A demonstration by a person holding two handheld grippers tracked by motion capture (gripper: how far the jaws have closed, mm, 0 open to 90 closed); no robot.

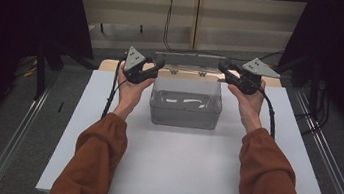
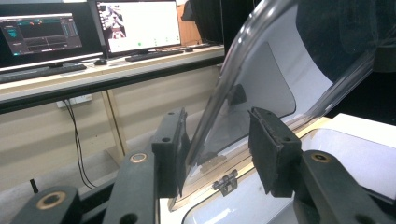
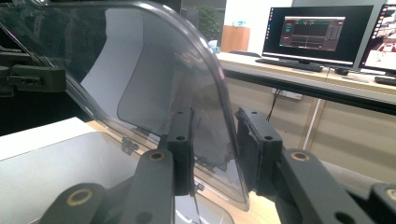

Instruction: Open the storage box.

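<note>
On the white desk (image 1: 175,168) stands a clear plastic box (image 1: 186,103); whether it holds anything cannot be told. Its hinged lid (image 1: 191,60) is raised at the far rim. The left gripper (image 1: 156,67) straddles the lid's left edge: one of its fingers (image 2: 170,149) lies against the clear sheet, the other stands a little off, so a firm grip cannot be told. The right gripper (image 1: 224,71) straddles the lid's right edge, its fingers (image 3: 182,149) narrowed likewise.
</note>
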